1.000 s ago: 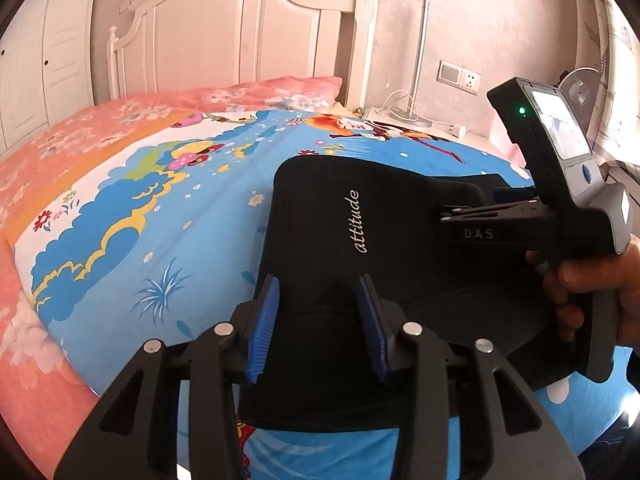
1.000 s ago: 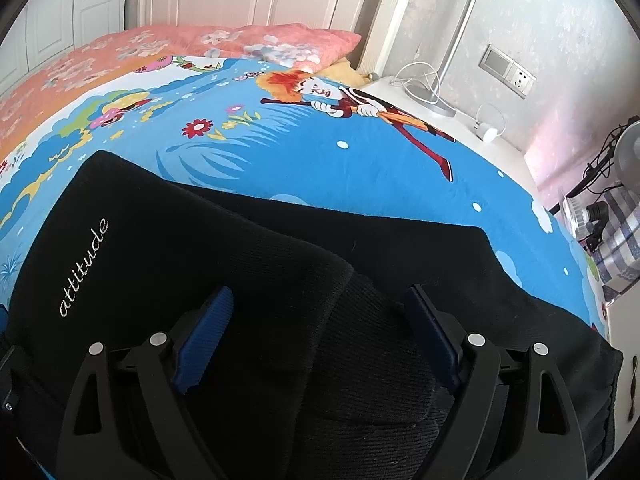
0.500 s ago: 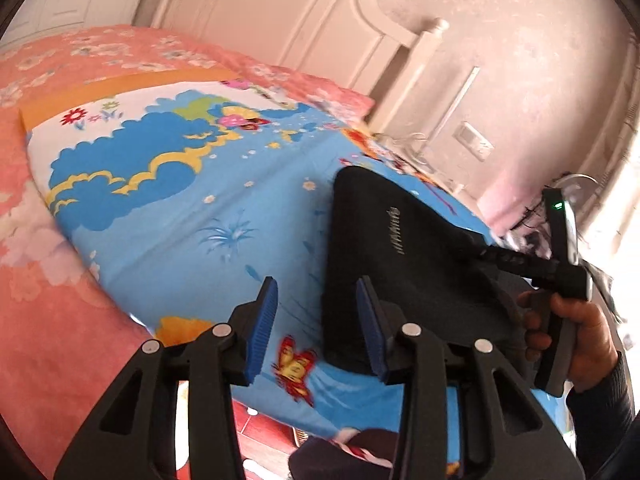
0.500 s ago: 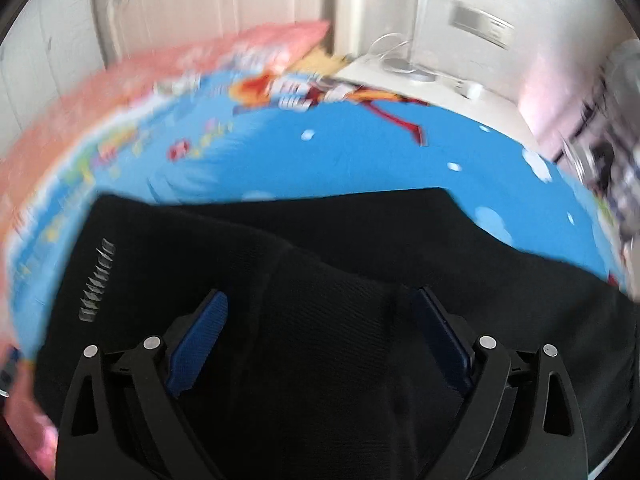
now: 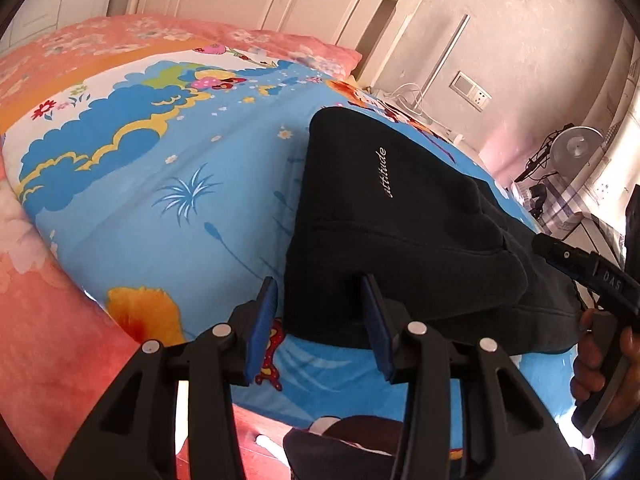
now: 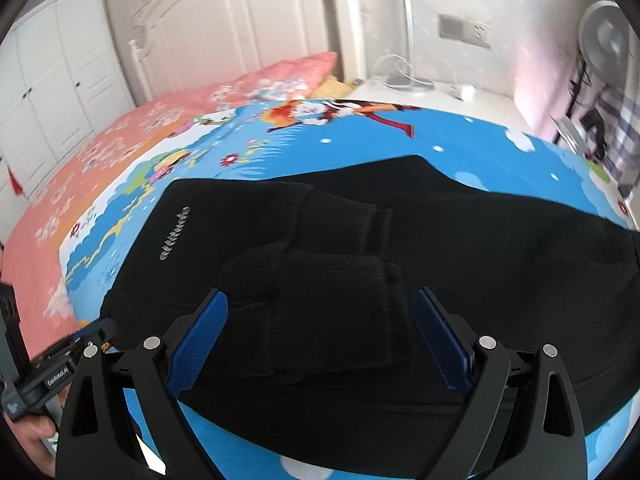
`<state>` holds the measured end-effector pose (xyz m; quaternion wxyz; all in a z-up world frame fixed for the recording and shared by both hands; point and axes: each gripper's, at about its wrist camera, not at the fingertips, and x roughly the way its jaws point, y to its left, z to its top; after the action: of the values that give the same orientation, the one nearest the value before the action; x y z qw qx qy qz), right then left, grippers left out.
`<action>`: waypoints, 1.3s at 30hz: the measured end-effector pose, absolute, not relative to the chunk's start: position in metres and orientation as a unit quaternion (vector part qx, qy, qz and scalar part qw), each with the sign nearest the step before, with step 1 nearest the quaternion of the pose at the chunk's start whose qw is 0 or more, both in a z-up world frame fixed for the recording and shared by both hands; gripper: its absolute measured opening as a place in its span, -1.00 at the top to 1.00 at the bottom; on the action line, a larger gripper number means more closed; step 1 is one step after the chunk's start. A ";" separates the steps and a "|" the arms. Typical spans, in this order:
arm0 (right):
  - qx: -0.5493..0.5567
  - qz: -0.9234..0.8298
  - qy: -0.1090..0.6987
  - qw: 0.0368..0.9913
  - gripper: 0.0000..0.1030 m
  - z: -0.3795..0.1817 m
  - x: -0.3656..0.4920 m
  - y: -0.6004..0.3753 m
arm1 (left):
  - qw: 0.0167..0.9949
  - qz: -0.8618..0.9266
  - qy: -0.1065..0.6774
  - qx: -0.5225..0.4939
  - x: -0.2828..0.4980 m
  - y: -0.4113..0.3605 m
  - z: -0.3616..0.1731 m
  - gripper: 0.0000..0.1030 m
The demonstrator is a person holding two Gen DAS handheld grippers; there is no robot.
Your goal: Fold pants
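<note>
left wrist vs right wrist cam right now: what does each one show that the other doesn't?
Left wrist only: the left gripper, jaws opening with nothing between them, above the near edge of the pants; a slipper on the floor below; the hand holding the right gripper.

Right wrist only: the right gripper, wide open over the folded-up cuffs; white wardrobe doors.

Both: the black pants lying folded on the cartoon-print sheet, the headboard, the wall socket and the fan.
</note>
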<state>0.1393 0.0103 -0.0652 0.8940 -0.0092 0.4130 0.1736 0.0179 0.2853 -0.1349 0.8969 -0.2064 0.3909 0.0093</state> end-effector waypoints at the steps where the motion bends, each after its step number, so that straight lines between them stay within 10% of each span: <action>1: -0.023 0.176 0.410 0.895 -0.65 -0.067 0.138 0.016 | 0.897 0.011 0.390 -0.207 0.018 0.285 -0.134 0.15; 3: -0.087 0.164 0.424 0.886 -0.38 -0.083 0.139 0.031 | 0.900 0.009 0.380 -0.213 0.017 0.286 -0.126 0.23; 11: -0.112 0.164 0.436 0.878 -0.38 -0.096 0.136 0.038 | 0.928 -0.013 0.349 -0.133 0.084 0.286 -0.051 0.23; 21: -0.111 0.168 0.439 0.876 -0.39 -0.099 0.139 0.036 | 0.874 -0.014 0.484 -0.048 0.235 0.268 -0.104 0.45; 39: -0.117 0.159 0.433 0.880 -0.54 -0.099 0.138 0.037 | 0.902 0.027 0.413 -0.121 0.064 0.269 -0.109 -0.06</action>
<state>0.1375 0.0370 -0.0995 0.8796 -0.1171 0.4330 0.1586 0.0643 0.2694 -0.1088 0.9022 -0.1207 0.4132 0.0273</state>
